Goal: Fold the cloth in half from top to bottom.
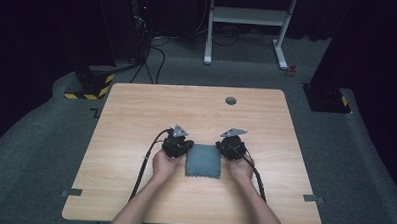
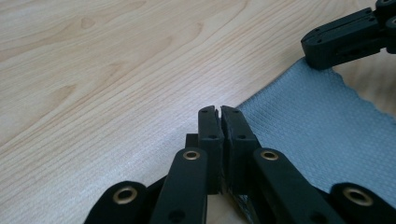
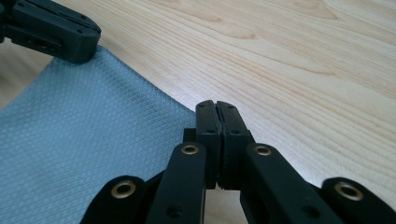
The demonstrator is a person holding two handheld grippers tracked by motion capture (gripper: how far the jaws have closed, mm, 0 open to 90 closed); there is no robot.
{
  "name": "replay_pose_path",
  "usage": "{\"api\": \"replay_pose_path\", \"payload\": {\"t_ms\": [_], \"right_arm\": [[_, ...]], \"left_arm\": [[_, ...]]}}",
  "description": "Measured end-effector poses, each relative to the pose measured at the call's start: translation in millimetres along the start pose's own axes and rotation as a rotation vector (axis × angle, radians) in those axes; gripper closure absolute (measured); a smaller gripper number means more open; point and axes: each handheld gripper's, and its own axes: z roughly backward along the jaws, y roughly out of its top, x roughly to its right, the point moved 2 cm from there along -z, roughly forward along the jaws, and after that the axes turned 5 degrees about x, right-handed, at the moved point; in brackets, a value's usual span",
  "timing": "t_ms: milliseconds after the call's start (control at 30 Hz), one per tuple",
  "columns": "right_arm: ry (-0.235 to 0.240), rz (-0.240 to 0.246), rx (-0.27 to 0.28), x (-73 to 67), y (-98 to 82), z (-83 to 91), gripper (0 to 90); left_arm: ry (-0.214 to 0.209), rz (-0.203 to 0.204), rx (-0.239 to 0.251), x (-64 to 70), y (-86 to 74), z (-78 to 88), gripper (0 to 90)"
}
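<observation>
The square grey waffle-textured cloth (image 1: 203,160) is lying flat on the light wooden worktop (image 1: 136,115). The left hand-held gripper (image 1: 181,147) is pinching the cloth's far left corner with its jaws closed, and the right hand-held gripper (image 1: 227,148) is pinching the far right corner likewise.

Cloth (image 1: 203,160) on table (image 1: 136,110), between 2 grippers

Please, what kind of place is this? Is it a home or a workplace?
Probably a lab or recording studio, not a home. A bare wooden table stands on grey carpet between dark curtains, with a white equipment frame and cables behind it, and hazard-striped stand feet.
</observation>
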Motion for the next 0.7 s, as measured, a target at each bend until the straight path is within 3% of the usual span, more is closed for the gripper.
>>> {"api": "replay_pose_path", "payload": {"t_ms": [100,167,233,333,467,600,700], "right_arm": [[-0.006,-0.021,-0.017,2.4,-2.0,-6.2,88.3],[-0.008,-0.021,-0.01,3.4,-1.7,-8.0,85.7],[-0.013,-0.036,-0.005,4.7,-0.8,-7.0,75.6],[-0.006,-0.055,0.029,4.3,0.5,3.3,76.1],[0.051,0.009,0.055,-12.1,-2.8,17.6,84.1],[0.093,0.033,0.034,-24.9,-15.4,16.3,84.6],[0.089,0.04,0.019,-22.6,-23.2,13.5,84.0]], "left_arm": [[0.001,0.011,-0.001,-1.7,-1.1,-3.8,86.4],[0.01,0.014,-0.003,-3.2,-1.5,-2.8,80.7],[0.008,0.014,0.004,-3.0,-1.6,3.4,70.5],[-0.006,-0.011,0.067,5.9,-3.1,25.1,68.5],[-0.047,-0.063,0.049,19.0,-11.0,30.1,68.4],[-0.073,-0.064,0.013,23.9,-19.5,24.7,67.2],[-0.072,-0.061,0.0,19.3,-26.2,22.3,67.2]]}}
